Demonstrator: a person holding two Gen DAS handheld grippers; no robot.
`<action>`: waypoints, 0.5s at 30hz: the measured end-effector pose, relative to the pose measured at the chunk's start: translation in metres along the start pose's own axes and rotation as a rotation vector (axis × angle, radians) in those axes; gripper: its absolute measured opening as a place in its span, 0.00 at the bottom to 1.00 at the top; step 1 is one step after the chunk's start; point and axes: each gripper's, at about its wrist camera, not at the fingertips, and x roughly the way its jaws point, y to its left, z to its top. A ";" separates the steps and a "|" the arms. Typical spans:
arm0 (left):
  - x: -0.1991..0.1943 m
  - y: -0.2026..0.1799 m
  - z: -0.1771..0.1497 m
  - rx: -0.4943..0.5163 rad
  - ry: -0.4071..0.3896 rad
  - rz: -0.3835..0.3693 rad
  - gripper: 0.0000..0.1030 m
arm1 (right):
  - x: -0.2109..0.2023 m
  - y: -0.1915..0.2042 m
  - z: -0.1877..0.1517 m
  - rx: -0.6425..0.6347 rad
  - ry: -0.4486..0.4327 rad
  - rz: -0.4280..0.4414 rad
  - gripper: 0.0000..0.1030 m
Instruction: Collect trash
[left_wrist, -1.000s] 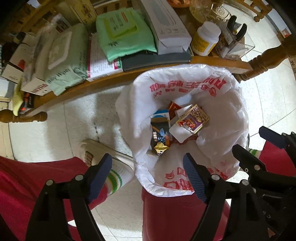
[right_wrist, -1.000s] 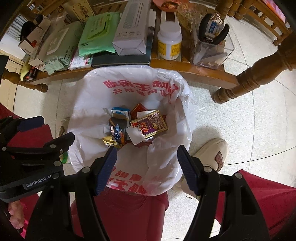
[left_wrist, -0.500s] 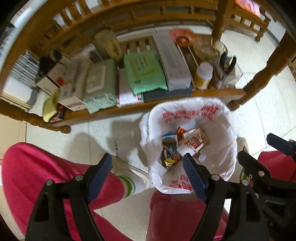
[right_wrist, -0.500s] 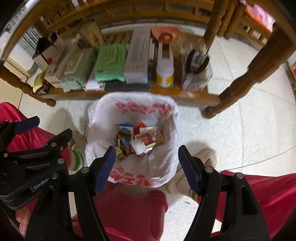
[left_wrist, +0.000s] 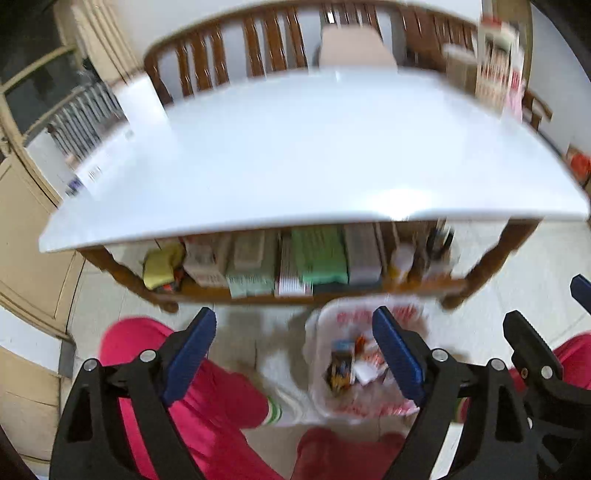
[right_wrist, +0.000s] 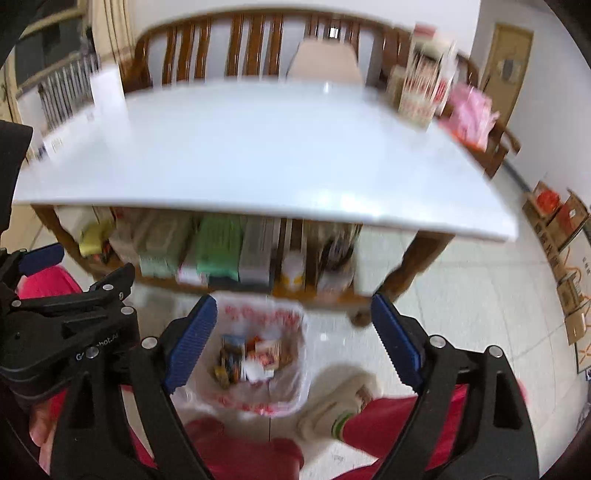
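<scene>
A bin lined with a white bag printed in red (left_wrist: 369, 317) (right_wrist: 258, 314) stands on the floor in front of the table, between the person's red-trousered legs. Several wrappers and small cartons (left_wrist: 351, 363) (right_wrist: 247, 358) lie inside it. My left gripper (left_wrist: 295, 354) is open and empty, high above the floor, left of the bin. My right gripper (right_wrist: 293, 338) is open and empty, above the bin. The views are blurred by motion.
A white tabletop (left_wrist: 314, 155) (right_wrist: 251, 151) fills the upper half of both views. Its wooden lower shelf (left_wrist: 306, 291) holds wipe packs, boxes and a bottle. Wooden chairs stand behind. Boxes and pink packets (right_wrist: 469, 118) sit at the table's far right. Cartons (right_wrist: 561, 229) line the right wall.
Both grippers have risen and tilted up from close over the bin. The bin now looks small and low, and the tabletop has come into view. Both stay open and empty.
</scene>
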 end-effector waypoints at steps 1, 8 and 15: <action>-0.010 0.003 0.005 -0.012 -0.024 -0.004 0.83 | -0.012 -0.002 0.006 0.009 -0.039 -0.003 0.82; -0.078 0.025 0.031 -0.084 -0.192 -0.031 0.90 | -0.071 -0.012 0.037 0.062 -0.202 0.027 0.90; -0.122 0.040 0.038 -0.117 -0.292 -0.029 0.92 | -0.114 -0.011 0.048 0.071 -0.302 0.010 0.93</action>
